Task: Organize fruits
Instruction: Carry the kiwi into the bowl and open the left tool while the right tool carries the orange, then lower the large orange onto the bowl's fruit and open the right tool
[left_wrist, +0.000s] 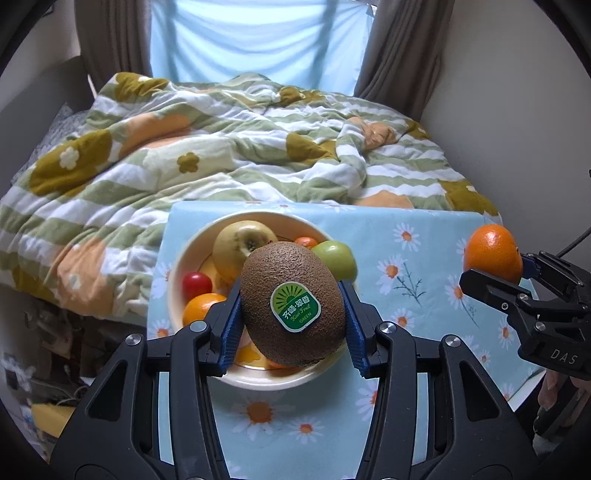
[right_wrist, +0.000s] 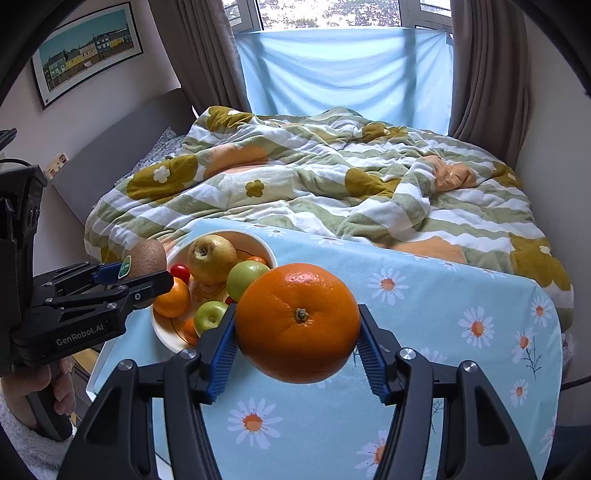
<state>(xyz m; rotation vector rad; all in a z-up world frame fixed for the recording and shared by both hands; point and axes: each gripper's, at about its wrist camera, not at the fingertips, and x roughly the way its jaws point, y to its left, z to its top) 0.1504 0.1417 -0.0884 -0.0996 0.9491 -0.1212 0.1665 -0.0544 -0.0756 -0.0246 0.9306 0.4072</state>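
My left gripper (left_wrist: 293, 325) is shut on a brown kiwi (left_wrist: 293, 291) with a green sticker, held above the cream fruit bowl (left_wrist: 177, 266). In the right wrist view the same kiwi (right_wrist: 147, 256) hangs over the bowl's (right_wrist: 266, 245) left rim. My right gripper (right_wrist: 297, 350) is shut on a large orange (right_wrist: 297, 321), above the daisy tablecloth just right of the bowl; the left wrist view shows that orange (left_wrist: 493, 253) at the far right. The bowl holds a yellow apple (right_wrist: 211, 256), green apples (right_wrist: 245, 278), a cherry tomato (right_wrist: 180, 272) and small oranges (right_wrist: 171, 298).
A small table under a light blue daisy cloth (right_wrist: 424, 314) stands against a bed with a rumpled striped flower quilt (right_wrist: 314, 177). Curtains and a blue sheet cover the window behind. A hand (right_wrist: 40, 380) holds the left gripper's handle at the table's left edge.
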